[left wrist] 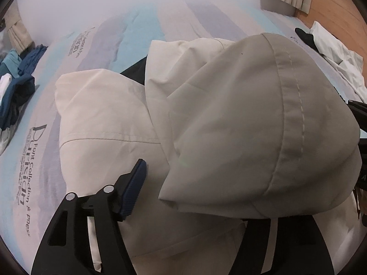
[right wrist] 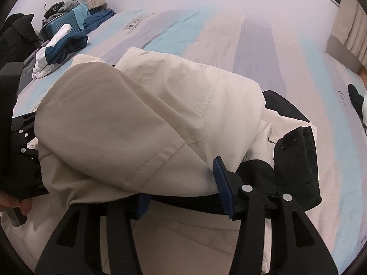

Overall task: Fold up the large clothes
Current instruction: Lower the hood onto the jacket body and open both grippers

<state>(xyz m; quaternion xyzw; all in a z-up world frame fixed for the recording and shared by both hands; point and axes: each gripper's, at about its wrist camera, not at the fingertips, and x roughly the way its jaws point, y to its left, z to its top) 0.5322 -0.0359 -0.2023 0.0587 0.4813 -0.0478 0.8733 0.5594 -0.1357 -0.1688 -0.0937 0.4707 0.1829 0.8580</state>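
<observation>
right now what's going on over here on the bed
A person with a gripper in each hand is folding a cream jacket with black trim on a striped bed. Both the left gripper and the right gripper have their fingers spread, with a flap of the jacket draped over them, so the fold looks mid-way. A pile of blue clothes sits at the bed's far edge.

Both pictures have soft, dim light. The far bed (left wrist: 96,6) at 12 o'clock looks foggy. Edges bend round, with black corners.
</observation>
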